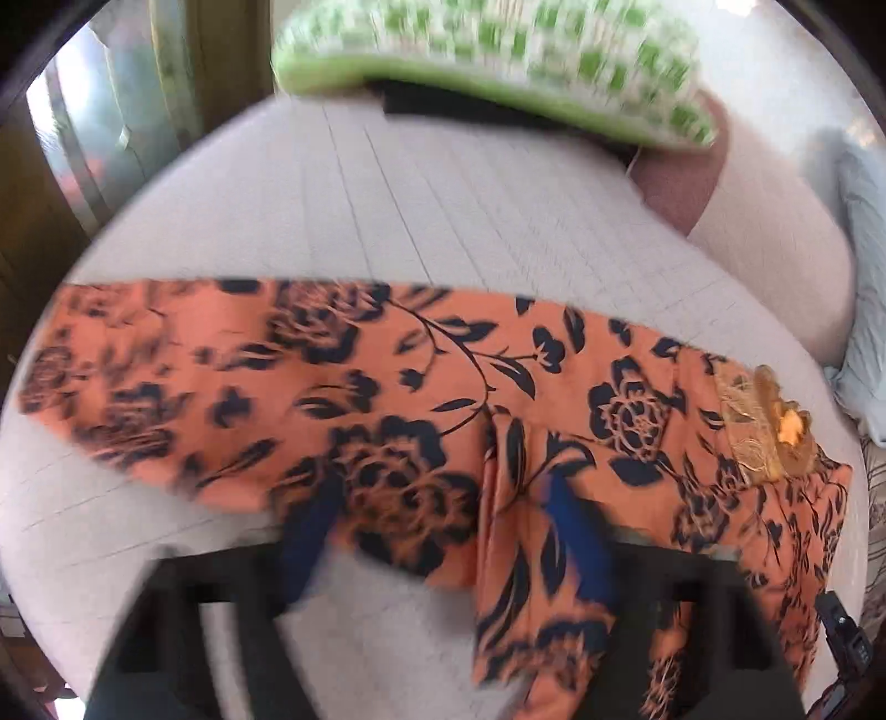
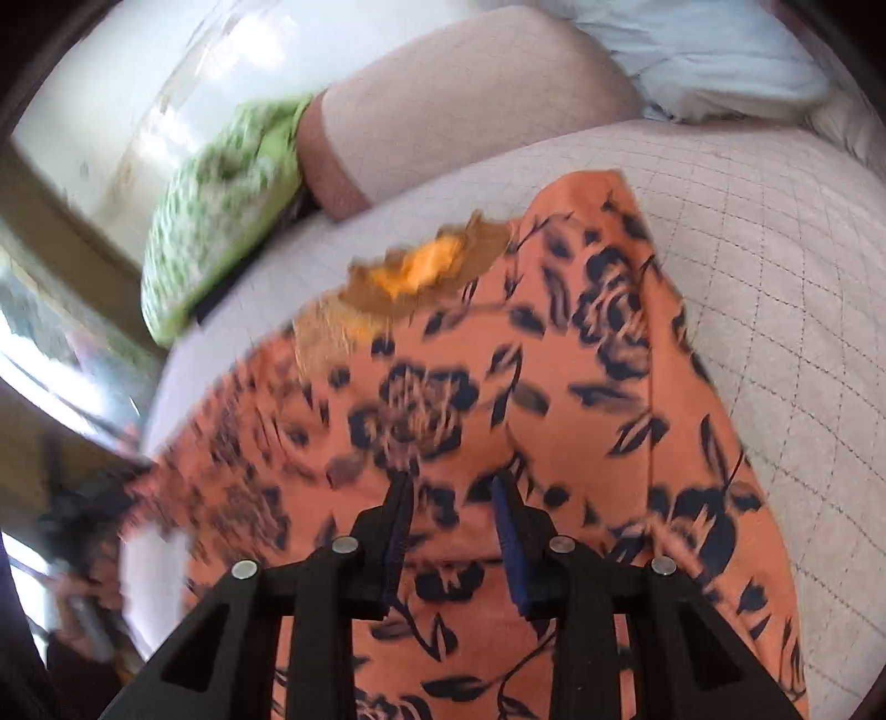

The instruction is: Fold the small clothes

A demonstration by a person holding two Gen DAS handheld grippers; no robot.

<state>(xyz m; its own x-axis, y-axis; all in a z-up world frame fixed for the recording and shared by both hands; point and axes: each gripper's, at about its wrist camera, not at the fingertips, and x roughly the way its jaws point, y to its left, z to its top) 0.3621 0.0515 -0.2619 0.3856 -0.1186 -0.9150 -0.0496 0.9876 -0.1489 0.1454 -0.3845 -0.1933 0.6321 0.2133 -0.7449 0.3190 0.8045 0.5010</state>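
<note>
Left gripper (image 1: 443,531): jaws standing apart, a raised fold of the orange floral garment (image 1: 387,387) lying between the blurred blue pads; grip cannot be told. Right gripper (image 2: 454,487): jaws standing parted over the garment, not pinching. Garment is lying across the quilted bed cover (image 1: 443,194). Beyond it, a green checked pillow (image 1: 498,61) is resting.

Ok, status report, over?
Left hand-held gripper open, right hand-held gripper open. Orange floral garment under both, spread on bed. Green pillow apart, nothing blocking.

Orange floral garment (image 1: 421,387) motion-blurred, cut off below; left claw (image 1: 443,531) fingertips smeared
</note>
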